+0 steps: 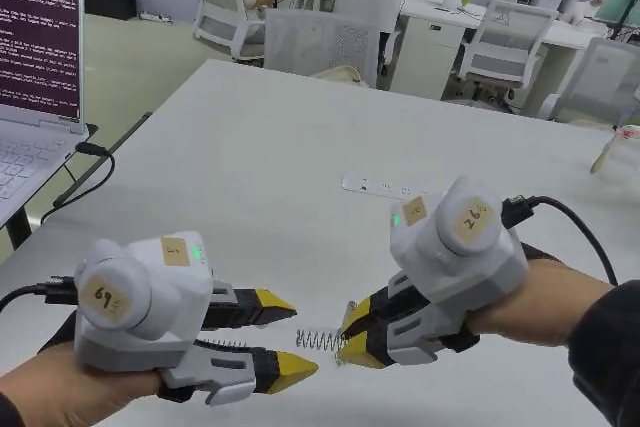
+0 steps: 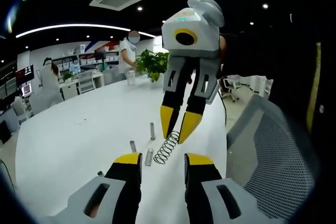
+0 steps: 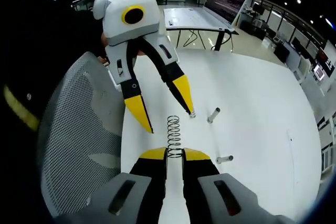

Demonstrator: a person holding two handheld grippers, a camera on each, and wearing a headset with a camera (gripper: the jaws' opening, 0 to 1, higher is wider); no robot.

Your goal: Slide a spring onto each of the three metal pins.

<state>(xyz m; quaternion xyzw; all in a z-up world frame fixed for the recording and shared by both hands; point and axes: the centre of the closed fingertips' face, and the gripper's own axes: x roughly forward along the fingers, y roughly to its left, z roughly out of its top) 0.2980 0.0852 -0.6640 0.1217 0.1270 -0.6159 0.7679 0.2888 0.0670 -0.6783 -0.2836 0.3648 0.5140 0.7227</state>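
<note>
At 6 o'clock over the worktop (image 1: 300, 147), the right gripper (image 1: 346, 338) pinches a spring (image 1: 320, 339) by its end; the left gripper (image 1: 292, 337), at its 9 o'clock, spreads empty fingers. Held so thinly, it could flick free.

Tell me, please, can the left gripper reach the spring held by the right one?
Probably yes: the left gripper is open, and the spring juts from the right gripper toward it, nothing between.
</note>
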